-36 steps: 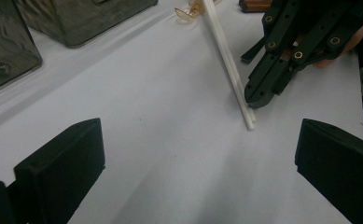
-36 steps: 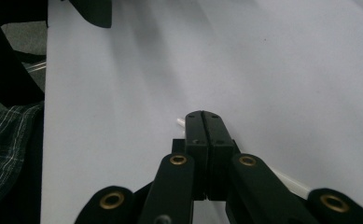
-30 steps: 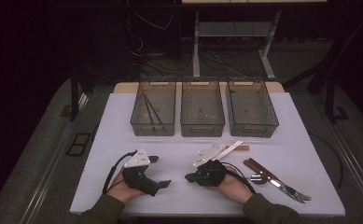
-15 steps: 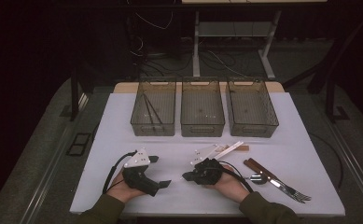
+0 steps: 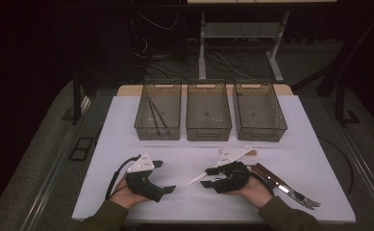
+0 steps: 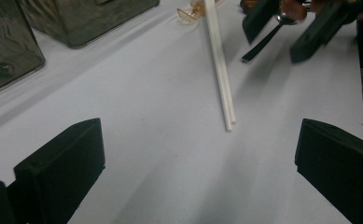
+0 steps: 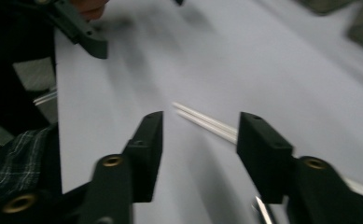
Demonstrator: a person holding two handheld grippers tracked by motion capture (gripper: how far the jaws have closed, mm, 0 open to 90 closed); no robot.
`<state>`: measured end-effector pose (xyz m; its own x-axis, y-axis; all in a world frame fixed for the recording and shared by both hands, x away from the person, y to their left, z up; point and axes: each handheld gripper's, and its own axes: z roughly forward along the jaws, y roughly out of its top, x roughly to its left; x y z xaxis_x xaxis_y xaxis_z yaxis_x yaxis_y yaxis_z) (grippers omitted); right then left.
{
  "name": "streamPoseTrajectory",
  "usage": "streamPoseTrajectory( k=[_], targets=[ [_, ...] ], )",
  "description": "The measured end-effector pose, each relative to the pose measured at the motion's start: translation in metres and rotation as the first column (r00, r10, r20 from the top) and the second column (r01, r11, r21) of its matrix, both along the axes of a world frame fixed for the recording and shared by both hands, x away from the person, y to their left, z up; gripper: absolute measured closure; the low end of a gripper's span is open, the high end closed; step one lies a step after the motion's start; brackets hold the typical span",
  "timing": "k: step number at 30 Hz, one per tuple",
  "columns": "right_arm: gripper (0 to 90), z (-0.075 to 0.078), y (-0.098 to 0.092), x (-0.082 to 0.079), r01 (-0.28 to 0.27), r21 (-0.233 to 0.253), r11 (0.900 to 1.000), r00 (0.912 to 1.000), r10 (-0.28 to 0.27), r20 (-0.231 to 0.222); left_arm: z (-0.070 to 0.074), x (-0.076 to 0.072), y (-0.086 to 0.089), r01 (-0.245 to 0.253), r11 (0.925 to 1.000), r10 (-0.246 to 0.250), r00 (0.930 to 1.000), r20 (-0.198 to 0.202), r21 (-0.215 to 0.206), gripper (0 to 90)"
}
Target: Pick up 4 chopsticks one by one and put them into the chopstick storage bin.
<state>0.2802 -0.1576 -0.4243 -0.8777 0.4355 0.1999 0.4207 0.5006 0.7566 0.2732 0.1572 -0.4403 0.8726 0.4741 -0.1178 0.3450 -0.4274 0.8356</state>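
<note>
- Desk: three bins stand in a row at 12 o'clock; the left bin holds thin sticks.
- Right gripper: since a second ago it has shifted left, toward 9 o'clock, onto the white chopsticks. Jaws stand wide and astride the pair; nothing is gripped yet.
- Left gripper: unchanged, jaws wide, empty, resting at 7 o'clock.
- Chopsticks: lying flat on the desk, centre front.
- Cutlery: lies at 4 o'clock, untouched.
- Judgement: a pick-up of the chopsticks is imminent.

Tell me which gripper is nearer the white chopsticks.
Right. The right gripper has its open jaws over the chopsticks; the left gripper sits apart, pointing toward them.
</note>
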Motion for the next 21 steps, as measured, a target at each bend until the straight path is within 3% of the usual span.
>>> streamPoseTrajectory(
  k=[4,10,17,21],
  targets=[
    [33.7,0.003,-0.033,-0.001,0.081,0.031,0.996,0.9959,-0.082,0.038,0.0,0.0,0.0,-0.004,1.0,0.004,1.0,-0.001,-0.001,0.2],
    [25.8,0.0,-0.079,-0.01,0.193,0.061,0.979,0.9775,-0.197,0.076,0.0,0.0,0.0,-0.009,0.9999,0.009,1.0,-0.003,-0.01,0.1],
    [19.8,-0.005,-0.117,-0.02,0.242,0.048,0.969,0.963,-0.246,0.11,0.0,0.002,0.001,-0.021,0.9996,0.02,0.9997,-0.015,-0.019,0.0],
    [14.2,-0.007,-0.134,-0.022,0.29,0.075,0.954,0.9494,-0.296,0.104,0.002,0.003,0.0,-0.026,0.9995,0.026,0.9996,-0.009,-0.018,0.0]
  ],
)
